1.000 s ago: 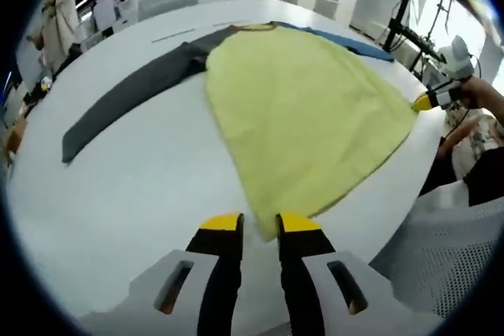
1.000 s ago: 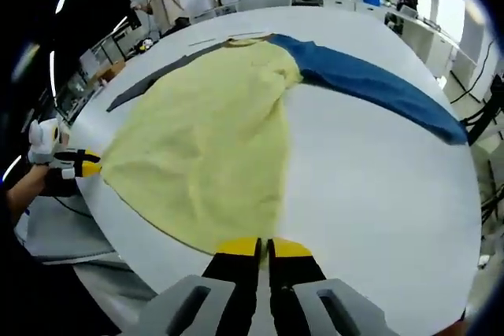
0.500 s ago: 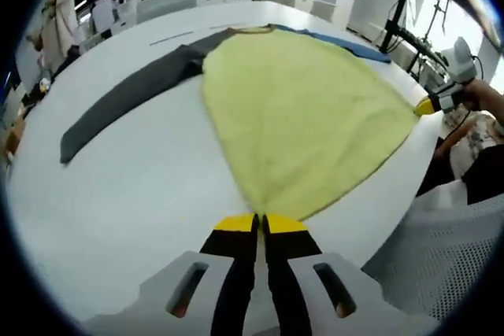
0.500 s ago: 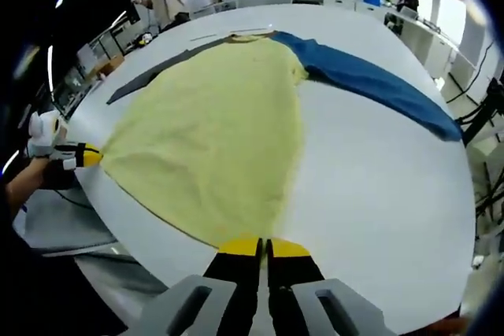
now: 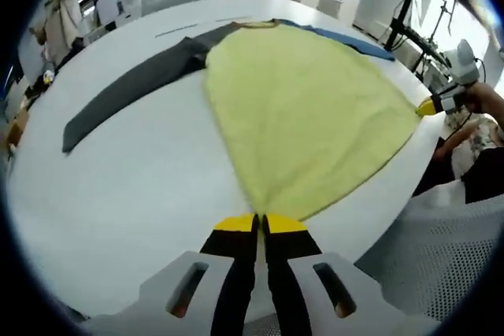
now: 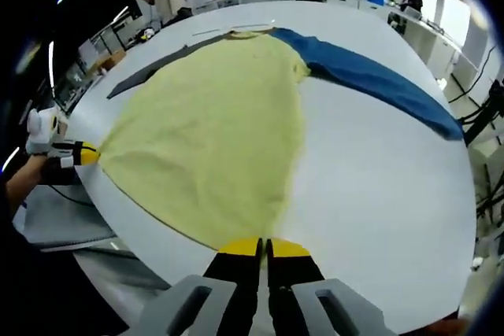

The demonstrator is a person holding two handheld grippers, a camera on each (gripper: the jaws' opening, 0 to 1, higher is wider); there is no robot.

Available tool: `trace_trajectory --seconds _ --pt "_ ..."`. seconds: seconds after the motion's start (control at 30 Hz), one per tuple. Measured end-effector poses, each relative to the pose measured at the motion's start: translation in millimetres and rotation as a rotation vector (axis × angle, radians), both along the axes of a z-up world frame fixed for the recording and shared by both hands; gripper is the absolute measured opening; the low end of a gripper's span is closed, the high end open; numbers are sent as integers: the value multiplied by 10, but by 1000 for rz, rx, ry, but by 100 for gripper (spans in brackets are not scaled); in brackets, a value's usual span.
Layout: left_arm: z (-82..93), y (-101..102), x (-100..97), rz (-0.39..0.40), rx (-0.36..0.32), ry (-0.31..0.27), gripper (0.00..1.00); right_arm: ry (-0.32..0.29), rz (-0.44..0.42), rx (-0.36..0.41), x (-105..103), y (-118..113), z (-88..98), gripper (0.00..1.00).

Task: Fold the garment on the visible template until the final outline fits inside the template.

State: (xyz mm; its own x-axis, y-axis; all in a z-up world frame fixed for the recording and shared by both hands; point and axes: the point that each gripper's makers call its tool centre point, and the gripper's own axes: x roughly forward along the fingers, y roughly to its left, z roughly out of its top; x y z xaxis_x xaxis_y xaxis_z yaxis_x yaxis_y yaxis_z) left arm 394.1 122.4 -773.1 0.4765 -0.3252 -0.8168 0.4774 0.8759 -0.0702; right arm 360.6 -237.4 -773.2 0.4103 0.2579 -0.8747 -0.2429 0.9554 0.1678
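Both the left gripper [image 5: 261, 223] and the right gripper [image 6: 263, 247] are clamped on the hem corners of the yellow-bodied shirt [image 5: 303, 108] spread flat on the white table [image 5: 134, 186]; the first fold looks about to start; next, probably lift the hem evenly toward the collar.

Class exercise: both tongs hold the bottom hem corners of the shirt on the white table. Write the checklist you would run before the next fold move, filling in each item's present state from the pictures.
1. Left tongs shut on a hem corner of the yellow shirt body: ok.
2. Right tongs shut on the other hem corner: ok.
3. Hem pulled taut between the two corners: ok.
4. Grey sleeve lies flat and spread on the white table: ok.
5. Blue sleeve lies flat and spread: ok.
6. Template outline on the table to fold into: cannot tell, no marking is clear.
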Motion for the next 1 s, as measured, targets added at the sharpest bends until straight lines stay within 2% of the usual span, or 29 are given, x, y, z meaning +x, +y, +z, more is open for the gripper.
trace_trajectory --seconds 0.33,0.63,0.7,0.8,0.87,0.93,0.97,1.0 --pt "-15 49 -53 12 5 16 0 -1 14 1 -16 33 -8 0" --pt "0 45 -31 16 1 5 1 -10 25 5 -14 44 -3 0" --pt "22 14 -13 -8 -13 -12 4 -18 34 5 -15 47 6 0" --pt "50 31 1 -3 -15 -19 9 -28 49 8 -17 57 27 0" --pt "96 18 31 -3 -30 -40 14 -36 98 13 -21 87 50 2" --pt "155 -23 99 -12 -63 -92 21 -45 120 1 -14 88 58 11" --pt "167 -28 114 -18 -70 -103 26 -67 147 -7 9 99 74 15" --pt "169 -38 109 -25 -68 -101 29 -76 135 -3 19 106 98 20"
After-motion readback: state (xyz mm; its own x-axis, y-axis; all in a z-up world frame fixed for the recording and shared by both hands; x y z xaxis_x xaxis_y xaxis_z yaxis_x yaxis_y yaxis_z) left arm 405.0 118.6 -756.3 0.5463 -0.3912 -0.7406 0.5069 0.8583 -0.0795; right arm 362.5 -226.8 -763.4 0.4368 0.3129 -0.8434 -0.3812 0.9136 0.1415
